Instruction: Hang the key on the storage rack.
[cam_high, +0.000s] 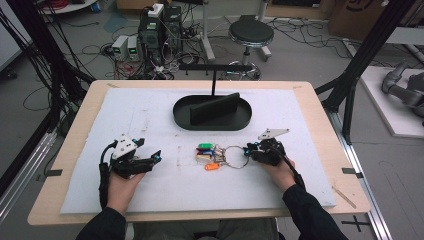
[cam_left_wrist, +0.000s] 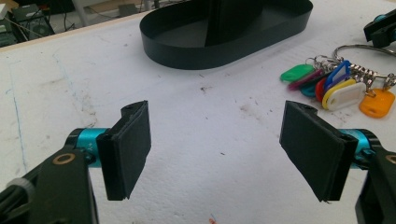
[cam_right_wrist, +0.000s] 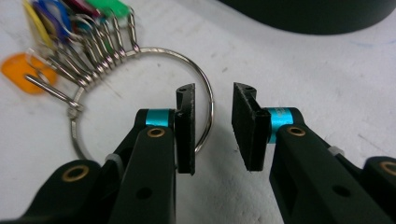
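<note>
Metal key ring (cam_right_wrist: 201, 93) straddled by right gripper (cam_right_wrist: 212, 123), jaws narrowly parted, nothing held; likely grasping next, needs closing. Left gripper (cam_left_wrist: 215, 149) wide, empty, beside ring.

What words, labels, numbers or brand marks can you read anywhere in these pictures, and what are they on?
None can be read.
Key tags on the key ring: coloured plastic, any label windows blank or too blurred.
Black tray: no markings.
Cardboard box at the top right of the high view: a dark printed mark, cut off and too blurred to read.
Grippers: no lettering visible.
</note>
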